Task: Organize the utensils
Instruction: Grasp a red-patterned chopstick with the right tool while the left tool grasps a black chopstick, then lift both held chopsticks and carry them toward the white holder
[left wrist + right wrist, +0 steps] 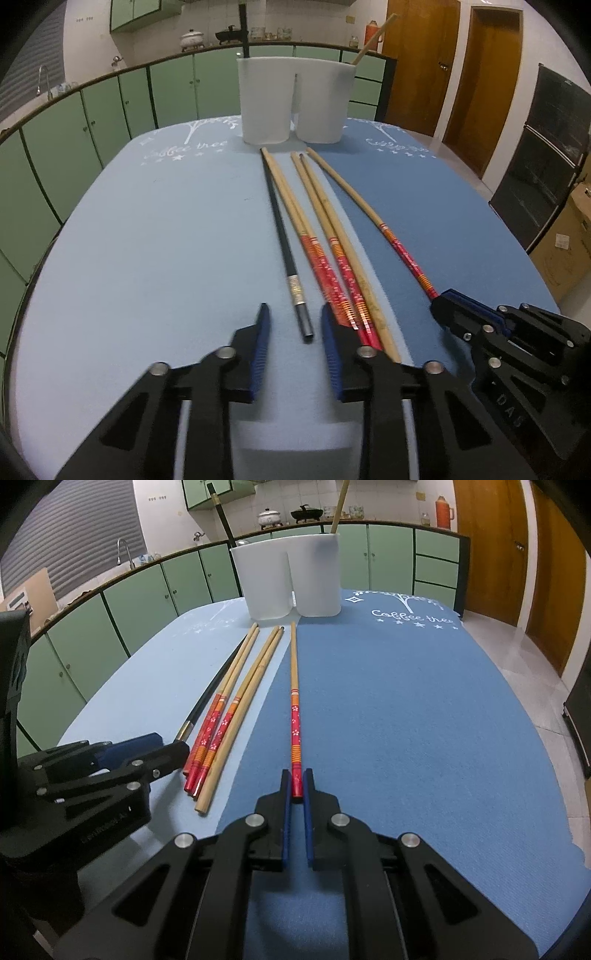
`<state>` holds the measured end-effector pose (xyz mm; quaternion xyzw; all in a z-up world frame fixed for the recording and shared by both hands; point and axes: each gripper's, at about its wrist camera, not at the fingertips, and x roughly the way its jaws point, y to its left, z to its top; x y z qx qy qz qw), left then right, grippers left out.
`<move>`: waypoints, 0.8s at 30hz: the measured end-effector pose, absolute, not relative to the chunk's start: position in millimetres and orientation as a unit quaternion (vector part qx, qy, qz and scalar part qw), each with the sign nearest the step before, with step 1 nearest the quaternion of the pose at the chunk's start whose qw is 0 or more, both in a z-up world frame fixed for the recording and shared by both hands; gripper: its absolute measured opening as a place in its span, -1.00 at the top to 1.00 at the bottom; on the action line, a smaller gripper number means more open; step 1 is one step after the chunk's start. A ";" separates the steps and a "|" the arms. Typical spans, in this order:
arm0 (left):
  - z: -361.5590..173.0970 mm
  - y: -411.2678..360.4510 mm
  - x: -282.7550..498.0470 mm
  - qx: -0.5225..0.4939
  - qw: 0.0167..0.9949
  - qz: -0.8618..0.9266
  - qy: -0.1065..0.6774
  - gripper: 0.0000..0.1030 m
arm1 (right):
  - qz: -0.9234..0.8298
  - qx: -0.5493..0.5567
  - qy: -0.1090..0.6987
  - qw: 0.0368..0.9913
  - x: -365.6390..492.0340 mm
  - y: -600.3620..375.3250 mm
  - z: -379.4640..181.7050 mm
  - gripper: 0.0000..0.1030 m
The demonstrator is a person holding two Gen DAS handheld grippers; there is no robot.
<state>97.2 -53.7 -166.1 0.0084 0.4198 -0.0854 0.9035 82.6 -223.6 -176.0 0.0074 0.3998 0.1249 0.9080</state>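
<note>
Right gripper (297,786) clamps red chopstick (294,716) end; left gripper (295,325) open astride black chopstick (282,236); lift level, avoid neighbours

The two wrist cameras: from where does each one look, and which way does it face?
Left wrist view: sits on the left gripper, faces along the table to the white holder; its fingers straddle the black chopstick.
Right wrist view: sits on the right gripper, same direction; its fingers pinch a red-ended chopstick.
Shared: holder, loose chopsticks, blue tablecloth, and each view shows the other gripper.
</note>
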 end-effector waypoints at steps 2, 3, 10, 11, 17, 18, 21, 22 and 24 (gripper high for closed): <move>-166.2 -57.4 97.1 0.008 0.905 -0.086 0.416 0.81 | 0.126 0.009 0.400 0.908 82.9 -224.2 -176.0 0.89; -166.2 -58.0 96.9 0.009 0.906 -0.083 0.414 0.81 | 0.126 0.010 0.401 0.907 83.0 -224.4 -175.7 0.90; -154.4 -49.5 91.6 0.000 0.912 -0.070 0.404 0.84 | 0.132 0.011 0.399 0.907 84.5 -228.5 -164.5 0.90; -151.1 -48.3 90.9 0.002 0.914 -0.069 0.400 0.85 | 0.133 0.011 0.397 0.908 84.8 -229.2 -161.7 0.90; -114.7 -41.3 81.7 0.018 0.929 -0.064 0.364 0.85 | 0.135 0.005 0.371 0.919 83.7 -232.4 -135.0 0.90; -109.3 -40.1 79.2 0.018 0.931 -0.064 0.358 0.85 | 0.135 0.004 0.364 0.922 82.6 -234.0 -128.2 0.90; -88.1 -37.9 75.9 0.018 0.940 -0.066 0.334 0.85 | 0.137 0.004 0.345 0.929 81.8 -237.8 -108.7 0.90; -80.6 -37.3 75.6 0.018 0.942 -0.068 0.327 0.85 | 0.137 0.004 0.338 0.931 81.7 -239.6 -100.8 0.90; -64.8 -36.1 75.2 0.016 0.948 -0.071 0.310 0.85 | 0.138 0.003 0.326 0.935 82.7 -242.2 -86.8 0.90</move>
